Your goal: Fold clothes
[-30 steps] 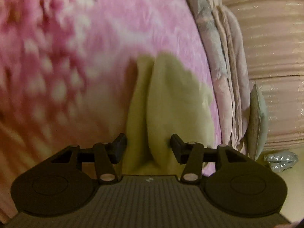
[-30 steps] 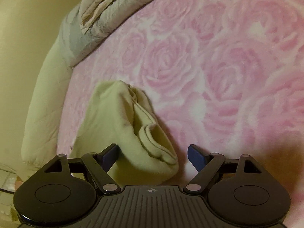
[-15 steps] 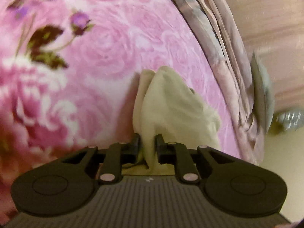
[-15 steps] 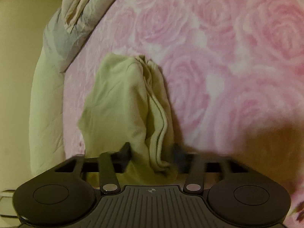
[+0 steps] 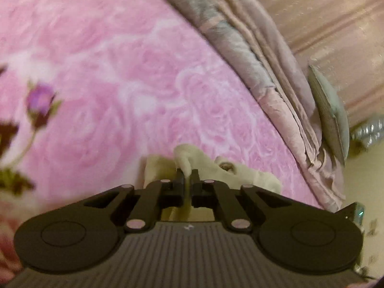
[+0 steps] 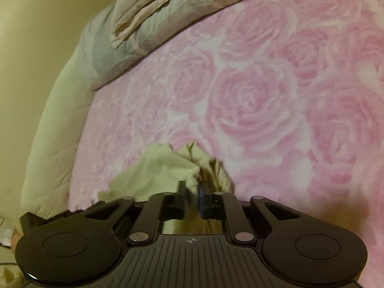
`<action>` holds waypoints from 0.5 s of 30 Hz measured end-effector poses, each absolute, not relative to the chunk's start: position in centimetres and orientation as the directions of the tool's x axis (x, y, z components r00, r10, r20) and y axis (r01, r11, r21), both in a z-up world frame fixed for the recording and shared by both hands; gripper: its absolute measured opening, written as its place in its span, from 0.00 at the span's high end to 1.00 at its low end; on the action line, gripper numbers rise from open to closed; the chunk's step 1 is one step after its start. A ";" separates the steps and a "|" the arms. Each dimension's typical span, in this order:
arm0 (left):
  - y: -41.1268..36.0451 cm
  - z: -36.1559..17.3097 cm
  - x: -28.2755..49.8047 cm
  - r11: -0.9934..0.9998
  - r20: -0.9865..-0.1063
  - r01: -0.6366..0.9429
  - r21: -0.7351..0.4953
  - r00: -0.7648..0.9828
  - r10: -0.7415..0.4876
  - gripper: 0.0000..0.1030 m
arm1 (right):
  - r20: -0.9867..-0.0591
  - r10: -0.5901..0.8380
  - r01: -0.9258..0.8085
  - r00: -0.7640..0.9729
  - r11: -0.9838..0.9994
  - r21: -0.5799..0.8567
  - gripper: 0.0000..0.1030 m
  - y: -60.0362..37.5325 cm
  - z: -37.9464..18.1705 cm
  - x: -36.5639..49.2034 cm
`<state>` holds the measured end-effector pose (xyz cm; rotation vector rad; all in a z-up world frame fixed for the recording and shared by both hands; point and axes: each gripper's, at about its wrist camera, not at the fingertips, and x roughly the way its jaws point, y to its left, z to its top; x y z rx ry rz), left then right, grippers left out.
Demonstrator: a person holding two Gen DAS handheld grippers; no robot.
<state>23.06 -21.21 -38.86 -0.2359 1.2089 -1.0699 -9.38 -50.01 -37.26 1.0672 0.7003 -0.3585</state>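
The cloth (image 5: 211,170), a pale yellow bunch, lies on the pink rose blanket (image 5: 124,76) of the bed. The left gripper (image 5: 188,180) is pinched tight on one fold; the right gripper (image 6: 192,189) is closing on another. To do this well, lift both ends together, pull apart until taut, and keep clear of the quilt (image 6: 134,16).

No legible text — none anywhere.
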 end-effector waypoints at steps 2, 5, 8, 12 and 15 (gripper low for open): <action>-21.3 -39.1 22.9 0.521 -0.633 0.545 -0.657 -0.023 -0.774 0.98 | -0.664 0.007 0.575 0.748 0.492 0.653 0.93 -49.7 -36.8 -9.6; -21.7 -40.5 22.4 0.566 -0.686 0.563 -0.602 -0.003 -0.727 0.91 | -0.694 -0.022 0.615 0.719 0.484 0.622 0.93 -49.3 -37.8 -9.4; -20.8 -40.5 22.3 0.584 -0.686 0.521 -0.623 -0.005 -0.727 0.81 | -0.730 -0.032 0.663 0.683 0.445 0.602 0.78 -49.3 -38.6 -8.9; -16.7 -39.2 22.5 0.568 -0.653 0.448 -0.690 -0.049 -0.756 0.66 | -0.739 -0.114 0.695 0.664 0.460 0.553 0.33 -48.5 -35.7 -10.2; -13.0 -38.6 21.3 0.534 -0.628 0.430 -0.728 -0.105 -0.771 0.66 | -0.724 -0.030 0.661 0.689 0.434 0.612 0.33 -47.1 -34.8 -12.0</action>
